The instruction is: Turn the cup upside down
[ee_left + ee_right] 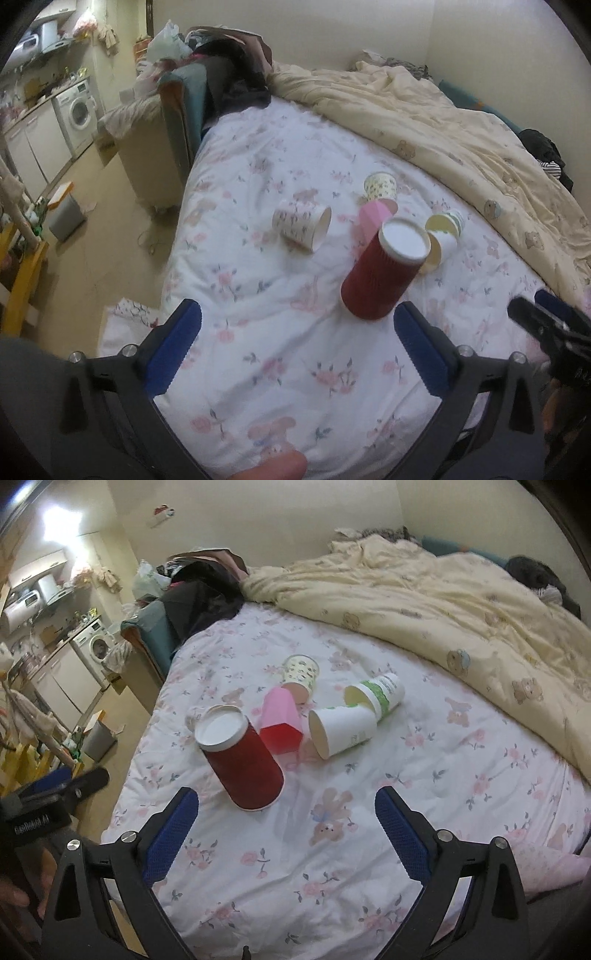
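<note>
The red cup (380,273) stands upside down on the flowered bed (280,354), white base up and leaning a little, just ahead of both tongs. The left tongs (297,349) are spread wide and hold nothing; the right tongs (286,836) are spread too, also with nothing between them. Behind the red cup lies a pink cup (280,720) on its side, touching or nearly touching it. A white cup (341,731) and a green-banded cup (376,694) lie tipped over beside that, and a patterned cup (301,672) sits farther back. A floral cup (301,225) lies apart to the left
</note>
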`<state>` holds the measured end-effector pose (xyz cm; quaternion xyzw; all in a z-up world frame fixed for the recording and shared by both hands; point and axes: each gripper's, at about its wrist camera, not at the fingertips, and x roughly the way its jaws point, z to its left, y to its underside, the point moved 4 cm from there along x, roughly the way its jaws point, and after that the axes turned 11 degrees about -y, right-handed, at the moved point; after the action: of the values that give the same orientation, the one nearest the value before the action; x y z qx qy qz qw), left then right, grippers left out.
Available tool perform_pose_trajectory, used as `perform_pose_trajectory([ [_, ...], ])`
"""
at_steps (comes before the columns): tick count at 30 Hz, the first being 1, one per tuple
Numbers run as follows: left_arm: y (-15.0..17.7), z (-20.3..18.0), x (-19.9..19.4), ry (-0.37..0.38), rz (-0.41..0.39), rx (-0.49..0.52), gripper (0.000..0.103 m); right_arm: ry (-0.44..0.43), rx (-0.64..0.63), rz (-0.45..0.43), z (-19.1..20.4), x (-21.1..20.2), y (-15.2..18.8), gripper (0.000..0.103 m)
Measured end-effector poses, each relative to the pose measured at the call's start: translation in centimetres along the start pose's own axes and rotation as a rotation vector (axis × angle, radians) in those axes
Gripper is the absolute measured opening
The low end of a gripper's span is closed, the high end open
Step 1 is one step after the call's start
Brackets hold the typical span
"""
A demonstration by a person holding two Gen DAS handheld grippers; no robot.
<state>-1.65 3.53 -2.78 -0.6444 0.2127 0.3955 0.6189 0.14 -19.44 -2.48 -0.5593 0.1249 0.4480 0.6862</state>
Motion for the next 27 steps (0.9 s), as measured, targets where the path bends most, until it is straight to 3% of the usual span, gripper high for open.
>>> perform_pose_trajectory([
  [4, 1.1, -0.2, 1.2, 0.009, 0.052, -0.013, 0.103, 0.049, -0.03, 0.002, 0.3, 0.9, 0.2, 0.099],
  [10, 0.3, -1.1, 0.8, -0.003, -0.014, 0.003, 0.103, 0.056, -0.005, -0.001, -0.2, 1.3, 0.2, 0.099],
  [27, 0.1, -1.4, 0.4, 0.023, -0.036, -0.01, 0.103, 0.052, -0.017, -0.007, 0.1, 0.9, 0.3, 0.099],
])
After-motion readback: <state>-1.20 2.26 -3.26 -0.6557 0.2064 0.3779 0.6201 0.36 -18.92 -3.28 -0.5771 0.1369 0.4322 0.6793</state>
